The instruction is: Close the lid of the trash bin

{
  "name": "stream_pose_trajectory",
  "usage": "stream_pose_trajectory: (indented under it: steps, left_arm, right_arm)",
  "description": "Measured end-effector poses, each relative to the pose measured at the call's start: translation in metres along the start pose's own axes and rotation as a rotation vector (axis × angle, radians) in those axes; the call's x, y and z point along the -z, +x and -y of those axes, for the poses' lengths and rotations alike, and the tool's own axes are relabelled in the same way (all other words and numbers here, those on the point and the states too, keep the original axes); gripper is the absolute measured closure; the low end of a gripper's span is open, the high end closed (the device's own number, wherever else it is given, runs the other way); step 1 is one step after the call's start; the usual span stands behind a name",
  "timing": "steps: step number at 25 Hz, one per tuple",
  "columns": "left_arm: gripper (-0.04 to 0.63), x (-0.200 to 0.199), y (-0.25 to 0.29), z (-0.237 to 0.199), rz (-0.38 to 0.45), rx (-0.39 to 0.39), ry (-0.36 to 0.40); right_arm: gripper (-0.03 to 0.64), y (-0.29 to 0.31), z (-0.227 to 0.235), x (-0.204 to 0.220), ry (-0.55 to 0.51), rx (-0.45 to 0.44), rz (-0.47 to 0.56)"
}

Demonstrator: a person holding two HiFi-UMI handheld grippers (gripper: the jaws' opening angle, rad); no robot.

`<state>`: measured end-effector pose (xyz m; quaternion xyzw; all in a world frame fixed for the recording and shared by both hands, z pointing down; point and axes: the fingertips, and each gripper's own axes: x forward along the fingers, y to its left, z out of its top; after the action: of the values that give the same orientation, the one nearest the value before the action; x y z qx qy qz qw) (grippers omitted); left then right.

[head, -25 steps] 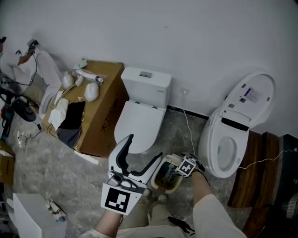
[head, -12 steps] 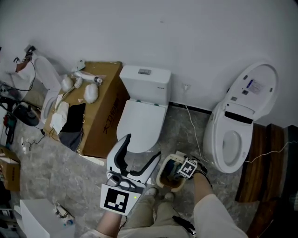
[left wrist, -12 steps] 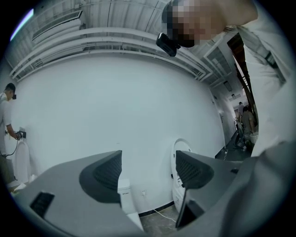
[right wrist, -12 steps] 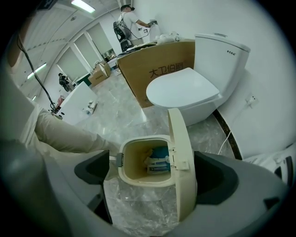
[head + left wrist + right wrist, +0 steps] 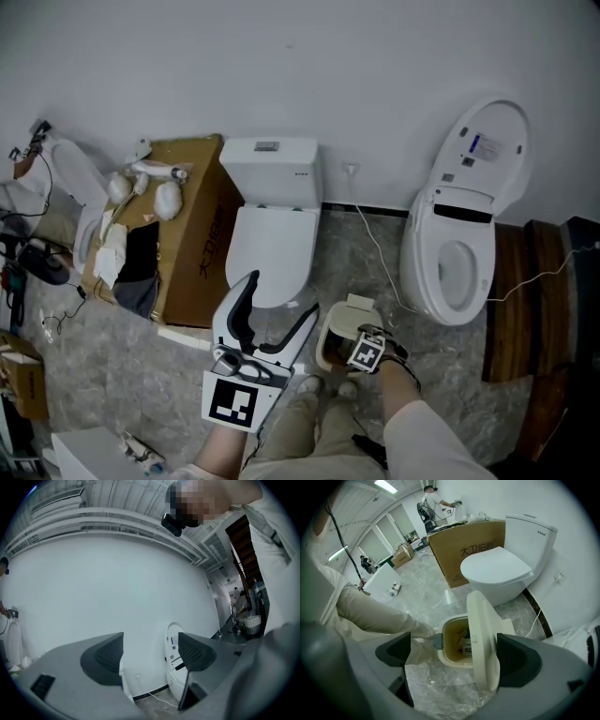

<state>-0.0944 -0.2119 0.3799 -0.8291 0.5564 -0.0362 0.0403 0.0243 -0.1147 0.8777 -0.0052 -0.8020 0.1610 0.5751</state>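
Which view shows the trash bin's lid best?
Right gripper view: the lid stands raised off the open bin, close and whole. The head view shows it small; the left gripper view misses it.

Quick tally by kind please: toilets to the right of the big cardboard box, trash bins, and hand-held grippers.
Toilets: 2 (closed white toilet, open-lid toilet)
Trash bins: 1 (trash bin, lid up)
Hand-held grippers: 2 (left hand-held gripper, right hand-held gripper)
Total: 5
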Motion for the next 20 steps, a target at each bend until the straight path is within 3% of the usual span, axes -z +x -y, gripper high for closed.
stream_pose_trajectory:
  steps: [7,20]
  left_arm:
    - [0.244,0.002,-0.021,0.015,0.014,0.033,0.014]
    - [0.244,0.043,-0.031,0.038,0.037,0.064,0.055]
  right_arm:
    - [0.054,0.024,-0.04,0.012,0.039,0.016,0.018]
    - [0.055,0.11,-0.083,0.045,0.023,-0.016,0.015]
